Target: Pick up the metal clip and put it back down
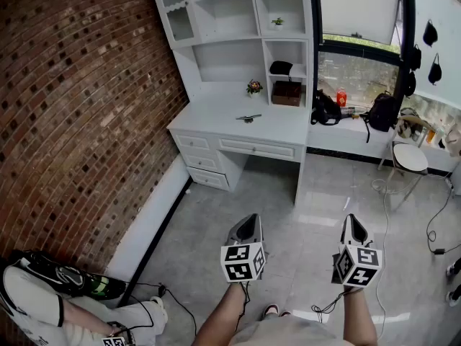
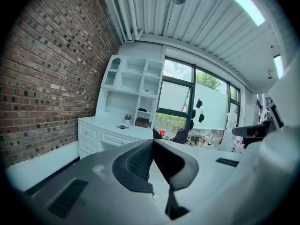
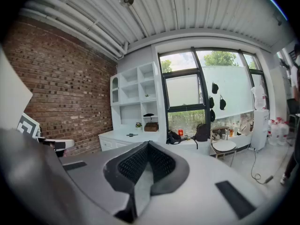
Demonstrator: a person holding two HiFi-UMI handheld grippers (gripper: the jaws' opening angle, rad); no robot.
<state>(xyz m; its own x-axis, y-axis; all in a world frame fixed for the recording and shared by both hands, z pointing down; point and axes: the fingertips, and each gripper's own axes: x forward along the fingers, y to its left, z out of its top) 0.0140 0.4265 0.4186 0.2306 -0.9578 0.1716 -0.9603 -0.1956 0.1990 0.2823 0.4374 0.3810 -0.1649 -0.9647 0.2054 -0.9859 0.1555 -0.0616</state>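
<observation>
Jaws pressed together tip to tip on both the left gripper (image 1: 248, 225) and the right gripper (image 1: 354, 223), with nothing between either pair. Held side by side over the grey tiled floor (image 1: 288, 193), noses toward the white desk (image 1: 209, 117). Lying flat near the middle of that desk's top, nearer the front edge than the small potted flower (image 1: 253, 87) at the back: the metal clip (image 1: 248, 118), well apart from both grippers. Flanking the desk's left end, a brick wall (image 1: 72, 85).

The metal clip (image 1: 248, 118), small and dark, lies flat on the white desk (image 1: 282, 126).
</observation>
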